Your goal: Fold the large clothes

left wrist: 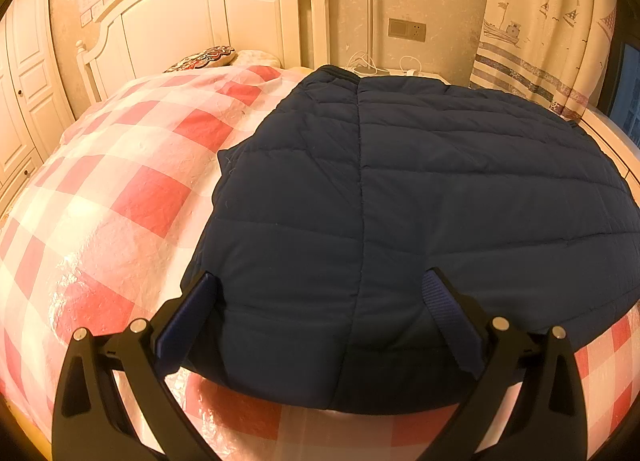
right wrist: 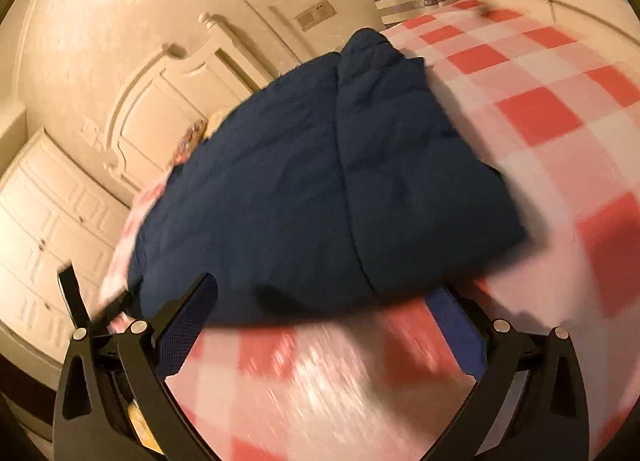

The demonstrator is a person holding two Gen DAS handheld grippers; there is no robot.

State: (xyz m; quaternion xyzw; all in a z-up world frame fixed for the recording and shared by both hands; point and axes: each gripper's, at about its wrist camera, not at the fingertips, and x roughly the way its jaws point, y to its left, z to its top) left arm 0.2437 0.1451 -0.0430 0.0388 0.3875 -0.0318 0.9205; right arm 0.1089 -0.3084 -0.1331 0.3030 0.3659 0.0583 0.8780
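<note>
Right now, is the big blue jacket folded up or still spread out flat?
Folded, at least partly. The blue jacket lies on the checked bedspread as a compact block with thick doubled edges, no sleeves sticking out. How many folds, cannot tell.

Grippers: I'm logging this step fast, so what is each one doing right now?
Left gripper: open, fingers straddling the near edge of the navy jacket, not clamped.
Right gripper: open, holding nothing.

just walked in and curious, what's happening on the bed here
A person with a handheld gripper in each hand is folding a navy quilted jacket on a bed with a red and white checked cover. The left gripper is open, straddling the jacket's near edge. The right gripper is also open, holding nothing; its view is motion-blurred.
</note>
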